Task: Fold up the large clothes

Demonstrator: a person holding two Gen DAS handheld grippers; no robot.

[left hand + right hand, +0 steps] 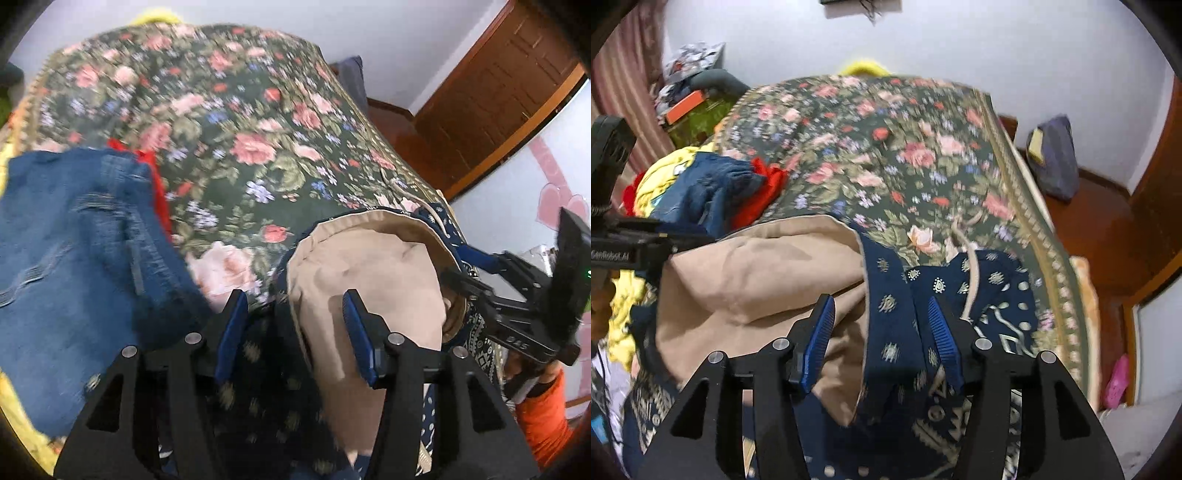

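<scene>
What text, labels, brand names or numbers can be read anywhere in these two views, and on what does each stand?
"GenRobot.AI": white print, partly blurred, on the black body of the left gripper seen at the edge of the right wrist view.
White characters on the body of the right gripper in the left wrist view: too blurred to read.
Nothing readable on the clothes or the floral bedspread.

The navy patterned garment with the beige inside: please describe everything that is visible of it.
The navy garment is soft woven cloth with small pale motifs, a bolder geometric border and a plain beige lining turned outward. It lies crumpled on the floral bedspread, a pale drawstring trailing across it. Both open grippers, left gripper and right gripper, straddle its folds.
</scene>
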